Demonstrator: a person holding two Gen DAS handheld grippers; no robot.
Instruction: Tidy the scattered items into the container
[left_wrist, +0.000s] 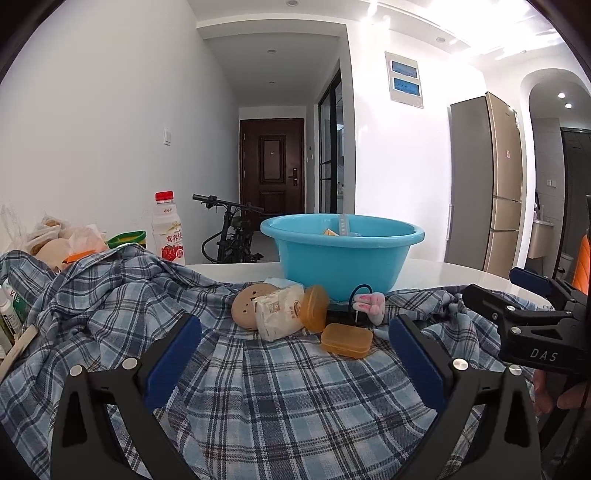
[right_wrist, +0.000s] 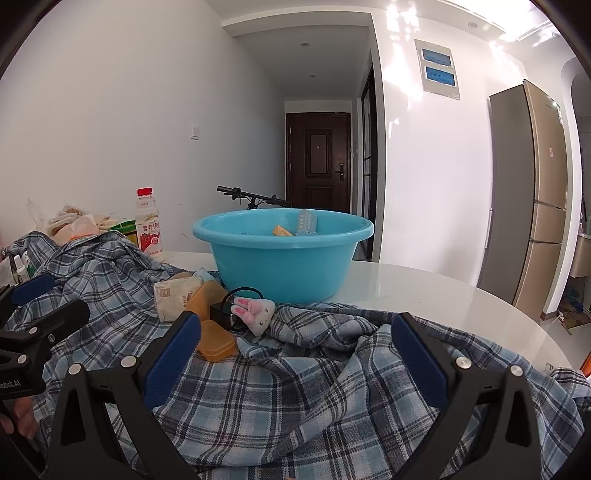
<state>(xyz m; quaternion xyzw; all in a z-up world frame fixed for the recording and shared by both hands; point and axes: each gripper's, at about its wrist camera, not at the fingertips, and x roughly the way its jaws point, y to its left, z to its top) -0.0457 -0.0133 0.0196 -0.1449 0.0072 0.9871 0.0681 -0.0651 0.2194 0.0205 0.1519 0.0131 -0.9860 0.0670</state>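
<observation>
So both grippers are hovering low over a rumpled blue plaid cloth (left_wrist: 258, 387) spread on the white glossy counter (right_wrist: 443, 295). The left gripper (left_wrist: 295, 350) has its blue-padded fingers (left_wrist: 173, 354) spread wide, nothing between them. Same for the right gripper (right_wrist: 295, 350): wide apart, empty.

The scattered stuff sits just ahead of the left fingers, between them and the round light-blue plastic basin (left_wrist: 341, 254): a flat amber plastic box (left_wrist: 346, 339) nearest, a second amber round-cornered case (left_wrist: 314, 308) tipped on edge behind it, a white crinkly snack packet (left_wrist: 279, 312), a tan round disc with holes (left_wrist: 245, 306), and a small pink-and-white plush bunny (left_wrist: 371, 304). In the right view they lie ahead and left of the fingers, the flat box partly behind the left finger.

The basin already holds a few small packs.
</observation>
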